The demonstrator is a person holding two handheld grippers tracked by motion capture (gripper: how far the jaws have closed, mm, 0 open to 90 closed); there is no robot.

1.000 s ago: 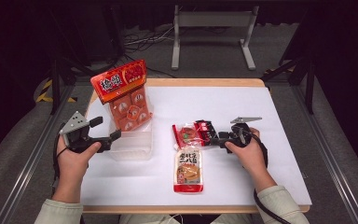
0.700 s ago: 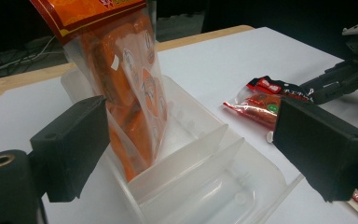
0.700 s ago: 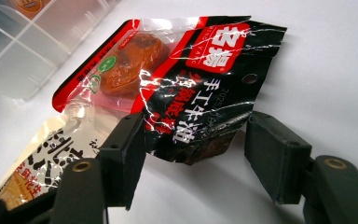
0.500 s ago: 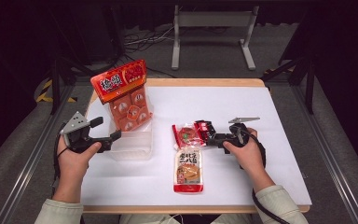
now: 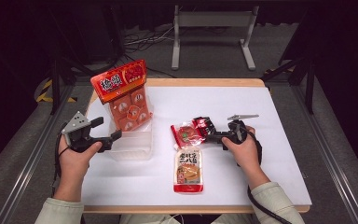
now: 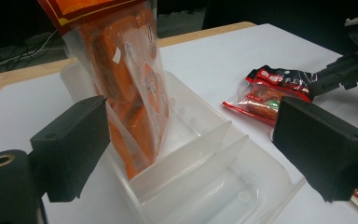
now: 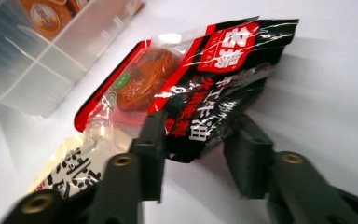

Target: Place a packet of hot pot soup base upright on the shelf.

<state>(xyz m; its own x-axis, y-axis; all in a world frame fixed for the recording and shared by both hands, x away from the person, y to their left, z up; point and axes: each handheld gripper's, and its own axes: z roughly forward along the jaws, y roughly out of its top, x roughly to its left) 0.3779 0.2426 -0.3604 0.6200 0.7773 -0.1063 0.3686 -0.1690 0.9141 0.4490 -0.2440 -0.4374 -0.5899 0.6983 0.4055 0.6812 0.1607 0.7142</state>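
A tall orange snack bag (image 5: 123, 93) (image 6: 130, 84) stands upright in the far end of a clear divided plastic container (image 5: 133, 147) (image 6: 223, 182). My left gripper (image 5: 103, 135) (image 6: 198, 140) is open, its jaws standing wide on either side of the container's near end without touching it. At the table's middle, my right gripper (image 5: 213, 136) (image 7: 199, 121) has just been closing its jaws, and they now press on the lower end of a black-and-red packet (image 5: 204, 124) (image 7: 223, 79). That packet lies partly over a red-edged clear packet (image 5: 185, 134) (image 7: 130, 88).
A white-and-red pouch (image 5: 189, 170) lies flat near the front edge of the white tabletop (image 5: 270, 154), just below the two packets. Metal rails run along both sides of the table, and a stand is on the floor behind it.
The right gripper's jaws have narrowed onto the black-and-red packet. Both hands, the container and the other packets stay where they were.
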